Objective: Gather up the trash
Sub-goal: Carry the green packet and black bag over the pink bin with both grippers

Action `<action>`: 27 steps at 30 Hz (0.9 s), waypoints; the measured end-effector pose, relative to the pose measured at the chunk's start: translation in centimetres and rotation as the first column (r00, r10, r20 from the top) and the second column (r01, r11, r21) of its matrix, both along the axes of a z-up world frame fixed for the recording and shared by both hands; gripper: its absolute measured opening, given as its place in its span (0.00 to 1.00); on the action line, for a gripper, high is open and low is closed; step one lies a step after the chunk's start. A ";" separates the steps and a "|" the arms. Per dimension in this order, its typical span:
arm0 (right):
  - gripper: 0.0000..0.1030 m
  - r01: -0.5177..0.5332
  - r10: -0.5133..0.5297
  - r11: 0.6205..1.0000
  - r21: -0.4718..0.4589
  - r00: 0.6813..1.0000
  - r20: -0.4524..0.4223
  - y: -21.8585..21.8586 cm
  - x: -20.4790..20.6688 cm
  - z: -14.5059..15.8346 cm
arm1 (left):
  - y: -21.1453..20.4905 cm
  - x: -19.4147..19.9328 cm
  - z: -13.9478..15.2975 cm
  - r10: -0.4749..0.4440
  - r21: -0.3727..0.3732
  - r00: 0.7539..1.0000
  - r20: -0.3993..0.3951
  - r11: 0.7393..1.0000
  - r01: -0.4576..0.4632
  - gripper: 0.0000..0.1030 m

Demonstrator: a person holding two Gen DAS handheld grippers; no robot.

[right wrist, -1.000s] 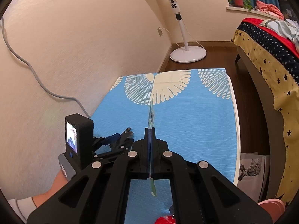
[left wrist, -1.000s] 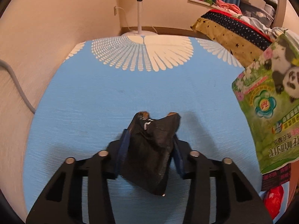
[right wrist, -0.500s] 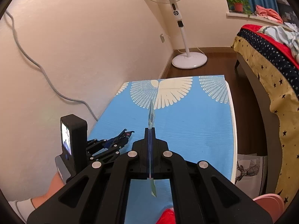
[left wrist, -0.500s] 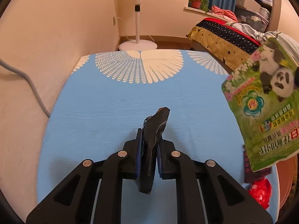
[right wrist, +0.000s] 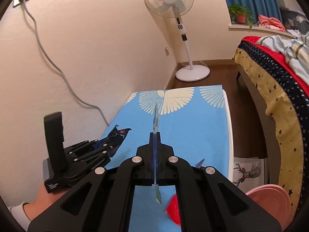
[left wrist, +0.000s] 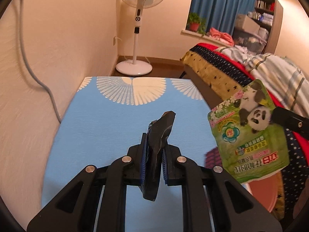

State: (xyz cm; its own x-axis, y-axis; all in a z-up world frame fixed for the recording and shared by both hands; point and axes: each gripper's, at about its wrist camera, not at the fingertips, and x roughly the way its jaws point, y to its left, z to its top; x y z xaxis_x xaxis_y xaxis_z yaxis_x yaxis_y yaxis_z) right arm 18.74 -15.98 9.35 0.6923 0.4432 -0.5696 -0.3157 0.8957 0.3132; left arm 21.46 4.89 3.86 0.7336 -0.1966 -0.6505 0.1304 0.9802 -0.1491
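Observation:
My left gripper (left wrist: 154,150) is shut on a crumpled black wrapper (left wrist: 159,135) and holds it above the blue tablecloth (left wrist: 108,127). From the right wrist view the same wrapper (right wrist: 117,135) sticks out of the left gripper (right wrist: 108,145) at the left. My right gripper (right wrist: 155,137) is shut on a green panda pouch (right wrist: 156,121), seen edge-on here. In the left wrist view the pouch (left wrist: 249,133) hangs flat at the right, above the table's edge.
A red wrapper (right wrist: 173,210) and a purple scrap (right wrist: 199,163) lie on the near right of the table. A pink bin (right wrist: 270,199) stands below the table's right edge. A fan (right wrist: 181,29) and a bed (right wrist: 274,73) stand beyond.
My left gripper closed on the black wrapper and lifted it off the table. Both grippers rose, the right one still holding the pouch.

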 end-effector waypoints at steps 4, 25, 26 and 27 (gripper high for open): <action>0.00 0.021 -0.021 1.000 0.000 0.999 0.035 -1.0 -1.9 0.8 | -1.2 -2.6 0.6 0.000 -0.060 1.000 0.022 0.998 0.001 0.13; 0.00 0.270 -0.270 0.963 0.005 0.960 0.076 -13.9 -10.1 -0.1 | -10.7 -11.7 -3.7 -0.089 -0.162 0.996 0.015 0.983 0.091 0.13; 0.00 0.290 -0.289 0.957 0.000 0.955 0.073 -14.5 -10.4 -0.3 | -11.4 -11.9 -3.7 -0.102 -0.162 0.995 0.017 0.981 0.103 0.13; 0.00 0.304 -0.303 0.953 -0.004 0.950 0.071 -15.0 -10.6 -0.5 | -12.1 -11.9 -3.7 -0.120 -0.163 0.992 0.024 0.979 0.122 0.13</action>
State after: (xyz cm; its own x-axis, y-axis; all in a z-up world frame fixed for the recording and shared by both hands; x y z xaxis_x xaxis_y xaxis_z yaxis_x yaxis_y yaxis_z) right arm 8.13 -30.94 8.89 0.8302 0.1980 -0.5211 -0.0485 0.9569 0.2864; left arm 9.54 -7.17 0.18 0.7065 -0.3878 -0.5920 0.2498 0.9193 -0.3041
